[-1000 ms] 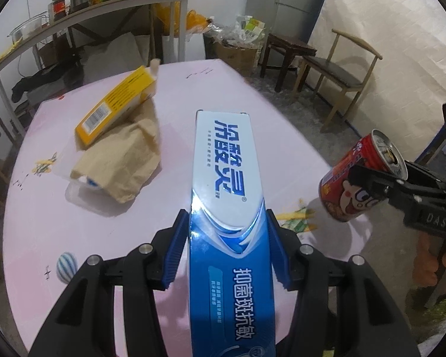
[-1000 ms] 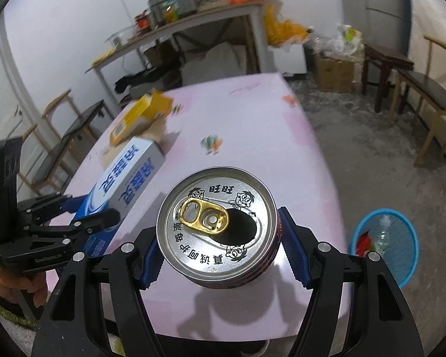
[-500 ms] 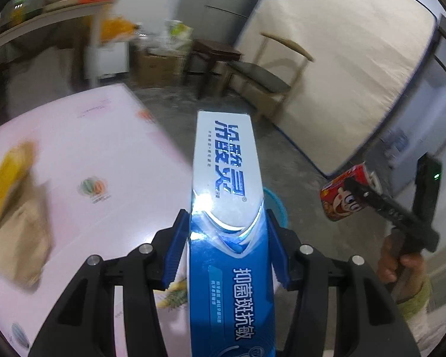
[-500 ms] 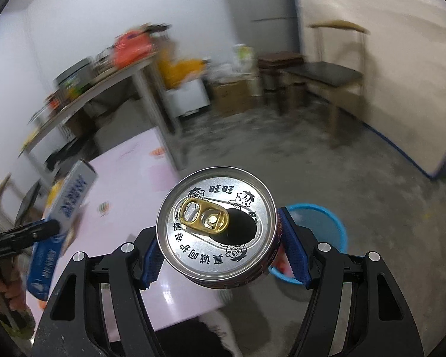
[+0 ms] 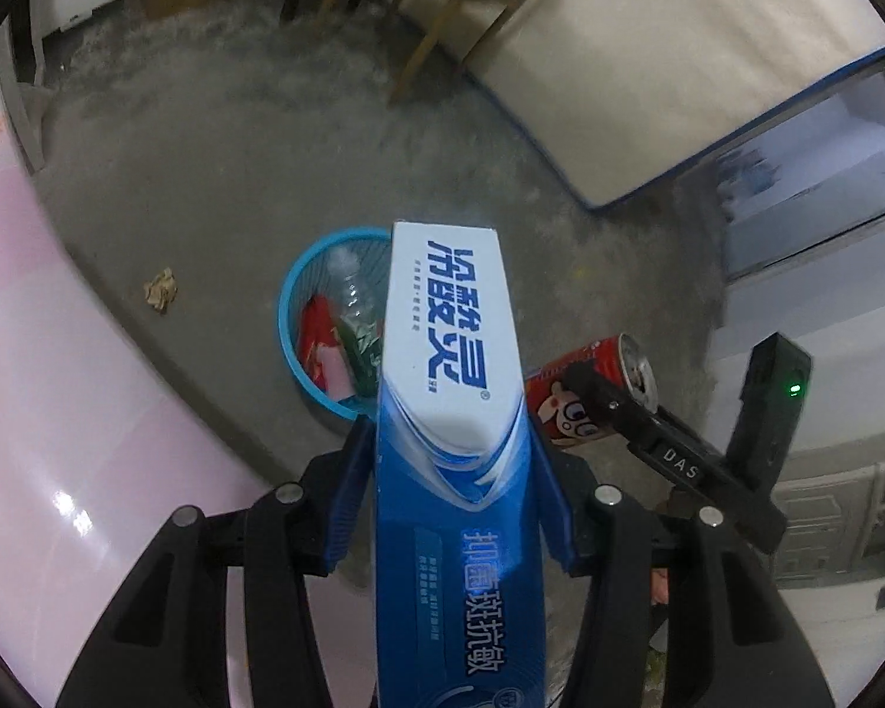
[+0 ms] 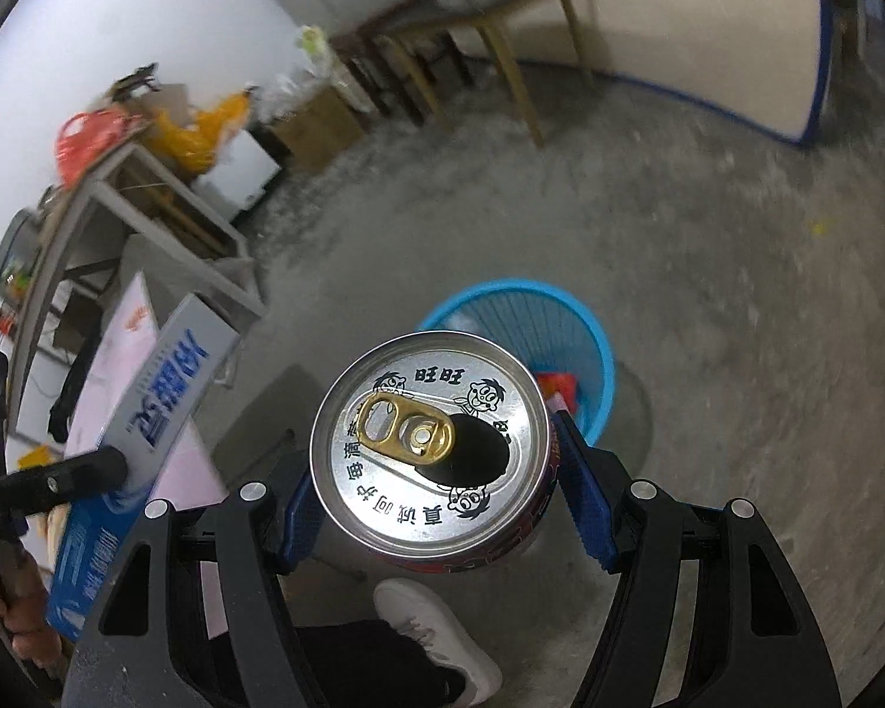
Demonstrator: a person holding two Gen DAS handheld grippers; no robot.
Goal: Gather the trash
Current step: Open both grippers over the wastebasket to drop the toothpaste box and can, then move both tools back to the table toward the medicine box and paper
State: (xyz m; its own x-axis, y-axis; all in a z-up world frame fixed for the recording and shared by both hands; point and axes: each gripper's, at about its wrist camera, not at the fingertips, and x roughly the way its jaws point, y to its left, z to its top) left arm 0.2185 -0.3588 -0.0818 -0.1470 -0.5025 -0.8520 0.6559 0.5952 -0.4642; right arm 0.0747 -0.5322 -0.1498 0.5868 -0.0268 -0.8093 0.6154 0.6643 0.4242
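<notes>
Both grippers have swung off the pink table (image 5: 59, 413) over grey concrete floor (image 5: 206, 177). Left gripper (image 5: 451, 489) clamps a blue box (image 5: 448, 354); right gripper (image 6: 436, 489) clamps a can (image 6: 430, 448) marked "旺旺". Bin (image 6: 560, 318) at 12 o'clock, partly hidden; its contents blurred.

The box (image 5: 451, 354) is white with dark blue lettering, turning bright blue lower down. The can (image 6: 430, 442) has a silver top, gold tab and red side with a cartoon face. The bin (image 6: 590, 342) is sky blue; beside it the worktop (image 5: 59, 383) is pale pink.
</notes>
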